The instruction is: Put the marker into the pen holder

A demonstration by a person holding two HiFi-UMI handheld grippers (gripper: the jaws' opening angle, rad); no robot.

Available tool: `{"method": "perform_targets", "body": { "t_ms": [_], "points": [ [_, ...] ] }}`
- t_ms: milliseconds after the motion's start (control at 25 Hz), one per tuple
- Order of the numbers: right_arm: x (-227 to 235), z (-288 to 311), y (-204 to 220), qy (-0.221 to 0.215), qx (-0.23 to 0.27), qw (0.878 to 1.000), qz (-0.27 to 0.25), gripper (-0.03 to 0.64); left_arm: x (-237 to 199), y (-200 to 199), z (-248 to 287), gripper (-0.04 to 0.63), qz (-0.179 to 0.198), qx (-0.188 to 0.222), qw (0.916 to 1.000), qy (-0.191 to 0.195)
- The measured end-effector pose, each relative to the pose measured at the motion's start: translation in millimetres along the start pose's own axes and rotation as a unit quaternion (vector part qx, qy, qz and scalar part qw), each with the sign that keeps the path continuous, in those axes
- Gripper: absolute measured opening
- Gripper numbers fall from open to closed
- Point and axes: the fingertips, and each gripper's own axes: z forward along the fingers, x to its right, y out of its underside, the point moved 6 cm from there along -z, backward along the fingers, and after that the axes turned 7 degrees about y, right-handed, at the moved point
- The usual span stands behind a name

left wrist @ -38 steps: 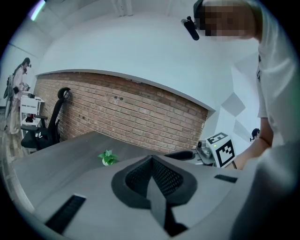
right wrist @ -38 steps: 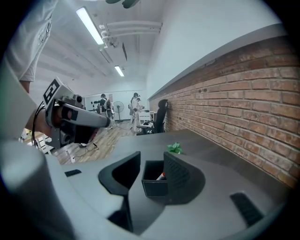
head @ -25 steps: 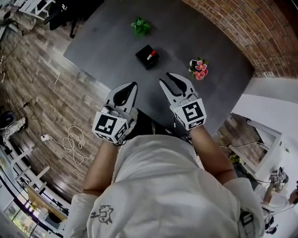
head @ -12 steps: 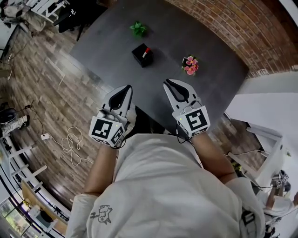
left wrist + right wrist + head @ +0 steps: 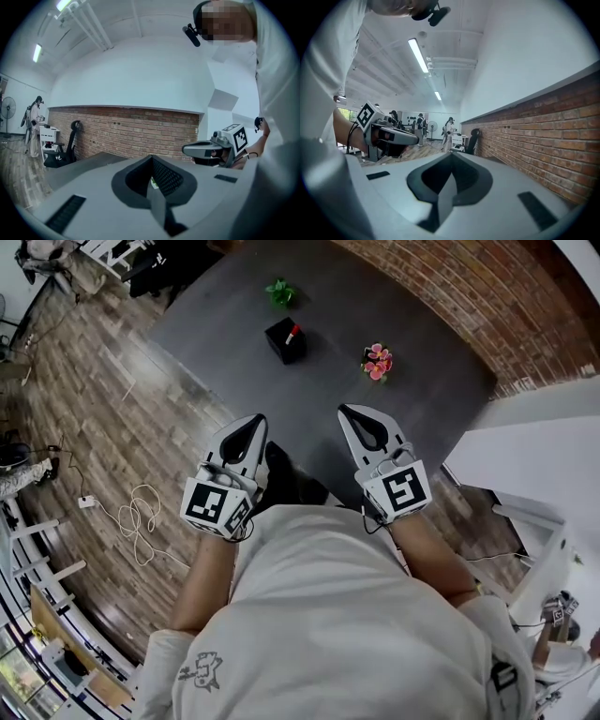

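The black pen holder (image 5: pixel 285 341) stands on the dark table (image 5: pixel 412 324) far ahead of me. A red marker (image 5: pixel 292 333) sticks up out of it. Both grippers hang in front of my chest, well short of the holder and away from the table top. My left gripper (image 5: pixel 254 419) has its jaws together with nothing between them. My right gripper (image 5: pixel 353 411) is likewise shut and empty. The left gripper view looks over shut jaws (image 5: pixel 152 160) toward a brick wall. The right gripper view does the same (image 5: pixel 451 157). Neither of these views shows the holder.
A small green plant (image 5: pixel 279 292) and a pot of pink flowers (image 5: pixel 377 362) stand on the table beside the holder. The floor to the left is wooden, with a white cable (image 5: pixel 131 518) lying on it. A brick wall (image 5: pixel 487 296) runs behind the table. Other people stand far off in the room.
The right gripper's jaws have gone from open to shut with nothing in them. The table and holder have slid farther up and away in the head view.
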Motion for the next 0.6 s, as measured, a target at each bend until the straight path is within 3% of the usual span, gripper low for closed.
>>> {"method": "perform_targets", "body": {
  "t_ms": [240,600],
  "points": [
    [-15.7,-19.9,-9.8,-0.033,0.005,0.999,0.001,0.006,13.6,-9.3,-19.6,0.011,0.011,0.009,0.9998,-0.017],
    [-35.9,-24.1,-18.8,-0.032,0.014,0.999,-0.011,0.005,19.3,-20.2,-51.9,0.011,0.024,0.014,0.9996,-0.011]
  ]
}}
